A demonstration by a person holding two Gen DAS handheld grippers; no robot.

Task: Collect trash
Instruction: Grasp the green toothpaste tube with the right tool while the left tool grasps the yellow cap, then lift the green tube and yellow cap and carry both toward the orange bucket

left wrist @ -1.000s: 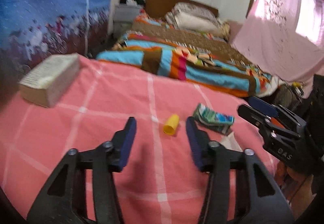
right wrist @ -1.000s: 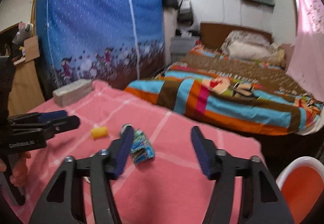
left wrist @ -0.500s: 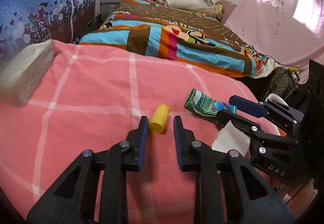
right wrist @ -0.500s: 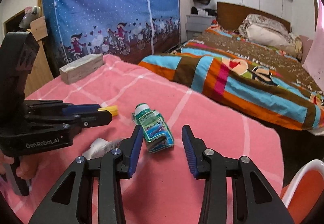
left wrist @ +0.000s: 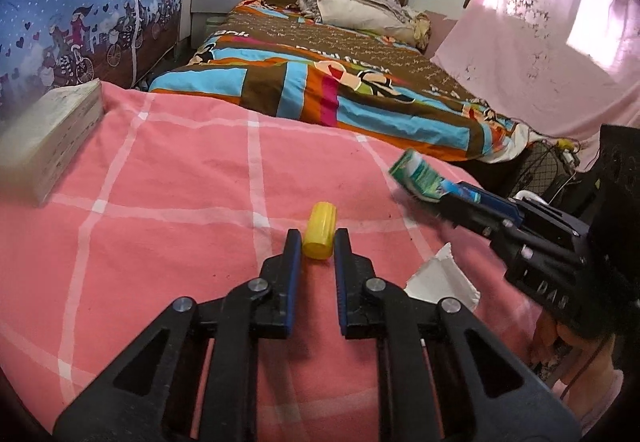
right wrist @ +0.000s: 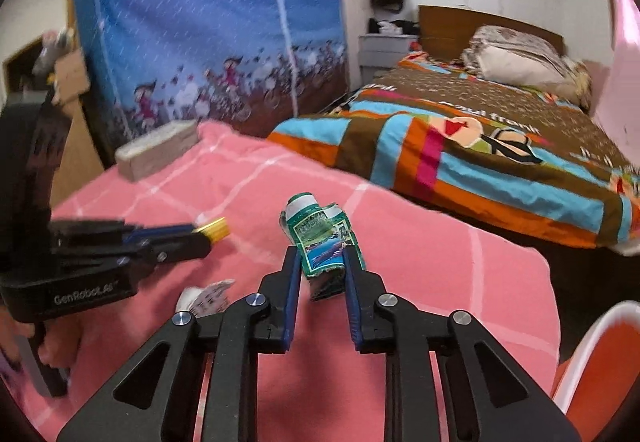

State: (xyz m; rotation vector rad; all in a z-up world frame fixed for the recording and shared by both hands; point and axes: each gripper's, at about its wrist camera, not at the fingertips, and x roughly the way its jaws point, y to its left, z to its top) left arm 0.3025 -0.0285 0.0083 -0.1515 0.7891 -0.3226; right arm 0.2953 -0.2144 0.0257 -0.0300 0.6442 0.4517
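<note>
A small yellow cap lies on the pink checked blanket. My left gripper is shut on its near end; it also shows in the right wrist view. My right gripper is shut on a crushed green carton and holds it just above the blanket; the carton also shows in the left wrist view. A crumpled white paper lies on the blanket between the two grippers, also in the right wrist view.
A thick book lies at the blanket's far left corner. A bed with a striped cover stands beyond. A white and orange bin shows at the lower right. A blue cloth wardrobe stands at the left.
Both grippers moved forward and closed: the left onto the yellow cap, the right onto the green carton, which is now lifted off the blanket.
</note>
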